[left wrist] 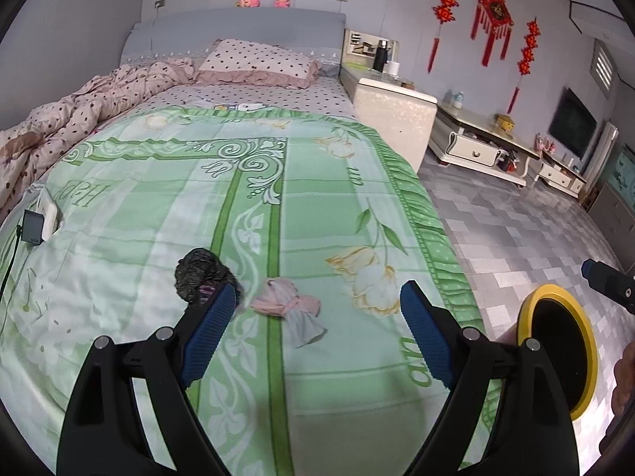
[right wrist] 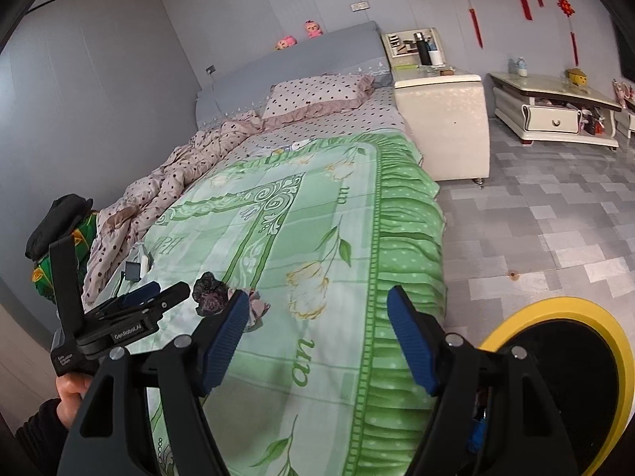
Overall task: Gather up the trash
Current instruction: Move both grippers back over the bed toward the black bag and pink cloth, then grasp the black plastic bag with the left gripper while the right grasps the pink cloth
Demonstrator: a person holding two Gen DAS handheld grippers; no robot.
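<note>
Two bits of trash lie on the bed (left wrist: pixel 119 277): a black wad (left wrist: pixel 200 273) and a pink scrap (left wrist: pixel 287 305), both low centre in the left view. The left tongs (left wrist: pixel 317 309) gape wide, empty, the scrap lying between and just ahead, its length running toward lower right. The right tongs (right wrist: pixel 313 317), open and empty too, sit farther off. One yellow-rimmed bin (left wrist: pixel 571 357) waits lower right.

Grey-walled bedroom: bed (left wrist: pixel 246 182), white nightstand (left wrist: pixel 391 115), grey tiled floor (left wrist: pixel 512 230).
</note>
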